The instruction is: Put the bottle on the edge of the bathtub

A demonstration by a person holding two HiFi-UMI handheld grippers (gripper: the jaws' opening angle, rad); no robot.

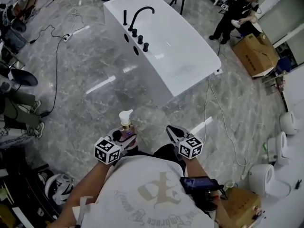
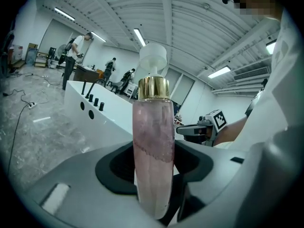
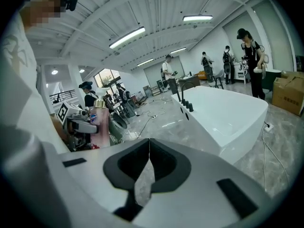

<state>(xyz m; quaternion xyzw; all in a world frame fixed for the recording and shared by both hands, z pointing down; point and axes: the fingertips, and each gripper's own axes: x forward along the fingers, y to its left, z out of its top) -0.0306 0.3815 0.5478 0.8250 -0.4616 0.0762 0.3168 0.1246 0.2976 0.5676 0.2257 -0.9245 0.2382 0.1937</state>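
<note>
A pink pump bottle [image 1: 126,127] with a gold collar and a white pump stands upright between the jaws of my left gripper [image 1: 127,139], which is shut on it. In the left gripper view the bottle [image 2: 153,146] fills the middle, pinched low in my left gripper [image 2: 153,177]. My right gripper [image 1: 174,132] hangs beside it to the right, shut and empty; its jaws meet at the tips [image 3: 148,145]. The white bathtub [image 1: 137,75] stands ahead across the floor, with a black faucet [image 1: 140,13] on its near-left rim. From the right gripper view the bottle [image 3: 99,122] shows at left, the bathtub [image 3: 228,113] at right.
Cables [image 1: 54,70] run over the grey marble floor left of the tub, and another cable [image 1: 223,122] trails right of it. A person [image 1: 240,13] stands beyond the tub by a cardboard box [image 1: 256,53]. White toilets [image 1: 285,122] line the right edge.
</note>
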